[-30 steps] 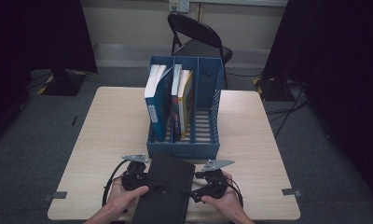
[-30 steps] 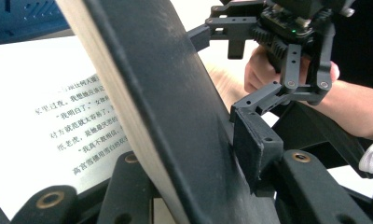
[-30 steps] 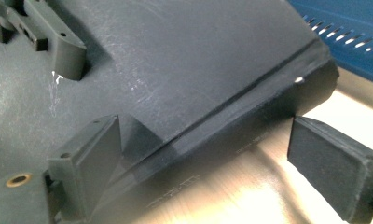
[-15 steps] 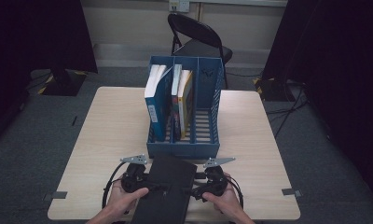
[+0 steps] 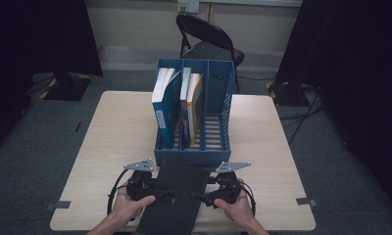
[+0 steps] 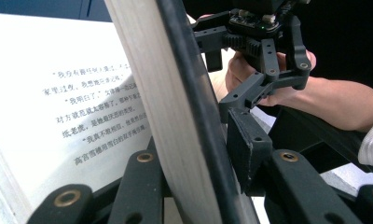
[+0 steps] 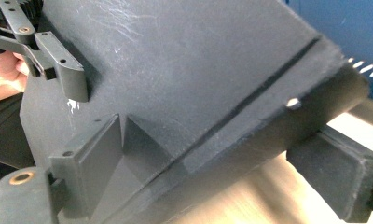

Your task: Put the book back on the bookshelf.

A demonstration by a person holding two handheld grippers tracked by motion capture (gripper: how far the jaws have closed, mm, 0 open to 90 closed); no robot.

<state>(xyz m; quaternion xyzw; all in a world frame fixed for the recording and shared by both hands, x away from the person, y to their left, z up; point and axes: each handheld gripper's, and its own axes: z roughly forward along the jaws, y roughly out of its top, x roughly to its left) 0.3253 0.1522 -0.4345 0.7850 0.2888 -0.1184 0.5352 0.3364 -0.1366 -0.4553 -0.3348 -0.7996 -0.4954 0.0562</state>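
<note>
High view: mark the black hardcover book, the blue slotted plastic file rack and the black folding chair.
Black hardcover book [image 5: 177,196], high view, middle of its cover.
Blue slotted plastic file rack [image 5: 219,105], high view, inside of its right wall.
Black folding chair [image 5: 214,49], high view, seat.

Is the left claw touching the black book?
Touching. In the left gripper view the left claw, whose jaws have just been closing, straddles the black book: one pad presses its cover, the other sits under the page block.

The black book [image 5: 172,198] runs off the bottom edge in the high view, near the blue file rack [image 5: 194,152]. In the right gripper view its page edges [image 7: 240,196] blur. Printed page [image 6: 82,107] cut at left.
</note>
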